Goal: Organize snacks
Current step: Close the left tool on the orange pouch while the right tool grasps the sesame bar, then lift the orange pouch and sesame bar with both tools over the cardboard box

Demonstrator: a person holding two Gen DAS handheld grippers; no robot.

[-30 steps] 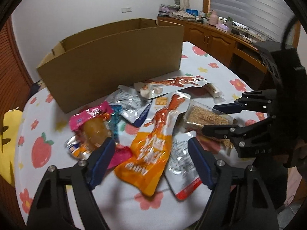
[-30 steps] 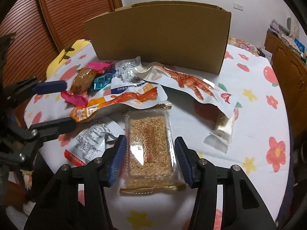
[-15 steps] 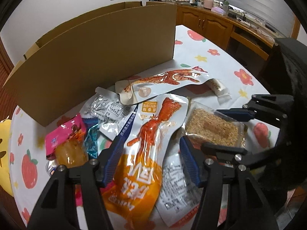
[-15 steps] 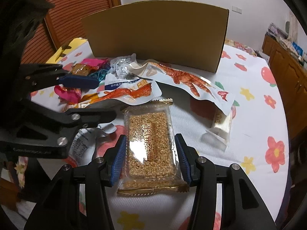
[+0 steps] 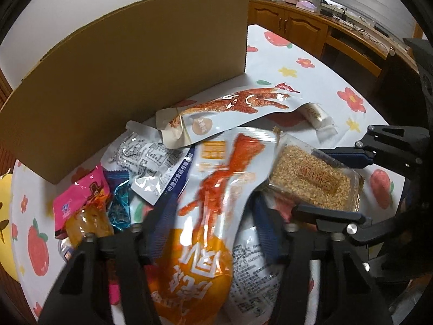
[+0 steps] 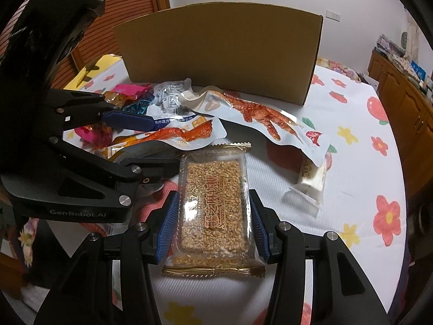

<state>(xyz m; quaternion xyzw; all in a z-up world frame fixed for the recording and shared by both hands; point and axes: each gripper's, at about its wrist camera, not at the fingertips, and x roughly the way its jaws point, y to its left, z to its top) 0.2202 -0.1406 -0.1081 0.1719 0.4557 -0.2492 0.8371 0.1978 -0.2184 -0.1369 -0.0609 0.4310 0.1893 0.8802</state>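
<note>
Snack packets lie in a heap on a flowered tablecloth in front of a cardboard box (image 5: 130,75). My left gripper (image 5: 213,216) is open, its fingers either side of a long orange and white chicken-foot packet (image 5: 213,205). My right gripper (image 6: 213,216) is open, its blue pads close to both long sides of a clear sesame candy pack (image 6: 213,203), which lies flat on the cloth. That pack also shows in the left wrist view (image 5: 311,181). The left gripper shows in the right wrist view (image 6: 151,146) at the left.
The cardboard box (image 6: 216,51) stands at the back. A white chicken-foot pouch (image 6: 257,119), a small white bar (image 6: 311,176), a silver packet (image 5: 146,162), pink (image 5: 78,195) and blue (image 5: 119,208) wrappers lie around. Wooden cabinets (image 5: 311,27) stand beyond the table at the right.
My left gripper has moved forward and down over the orange packet, which now lies between its fingers. My right gripper has edged forward around the sesame pack.
</note>
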